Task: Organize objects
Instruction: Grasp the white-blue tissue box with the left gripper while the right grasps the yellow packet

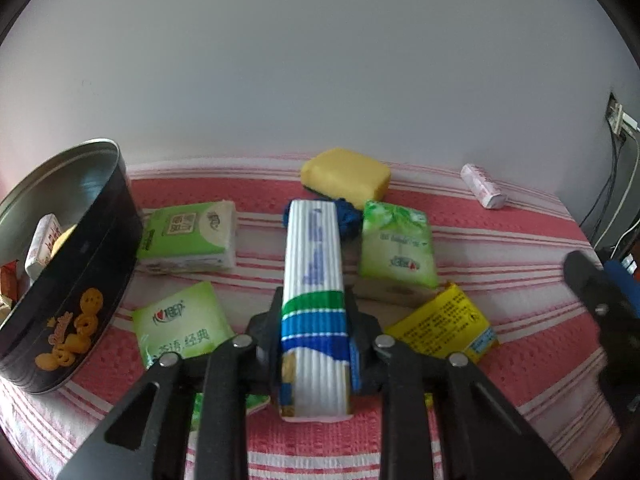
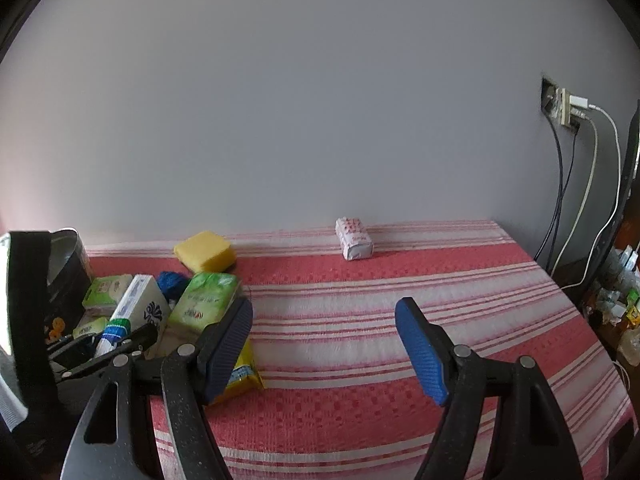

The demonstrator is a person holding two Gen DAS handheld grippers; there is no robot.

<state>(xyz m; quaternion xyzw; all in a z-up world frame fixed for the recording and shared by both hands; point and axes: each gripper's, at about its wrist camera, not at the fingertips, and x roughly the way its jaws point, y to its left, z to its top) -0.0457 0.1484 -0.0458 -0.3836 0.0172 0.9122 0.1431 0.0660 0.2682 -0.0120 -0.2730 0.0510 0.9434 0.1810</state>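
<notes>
My left gripper point(image 1: 314, 308) is shut on a long white box with blue and green bands point(image 1: 314, 280) and holds it above the striped cloth; the box also shows in the right wrist view point(image 2: 138, 308). A black round tin point(image 1: 76, 280) with a few items inside stands to its left. Green tissue packs point(image 1: 192, 236) point(image 1: 398, 244) point(image 1: 178, 324), a yellow sponge point(image 1: 346, 174), a blue object point(image 1: 348, 214) and a yellow packet point(image 1: 448, 324) lie around the box. My right gripper point(image 2: 324, 344) is open and empty over the cloth.
A white and red wrapped pack point(image 2: 354, 238) lies alone near the wall. The red and white striped cloth point(image 2: 400, 400) covers the table. A wall socket with cables point(image 2: 568, 108) and clutter point(image 2: 620, 300) sit past the table's right edge.
</notes>
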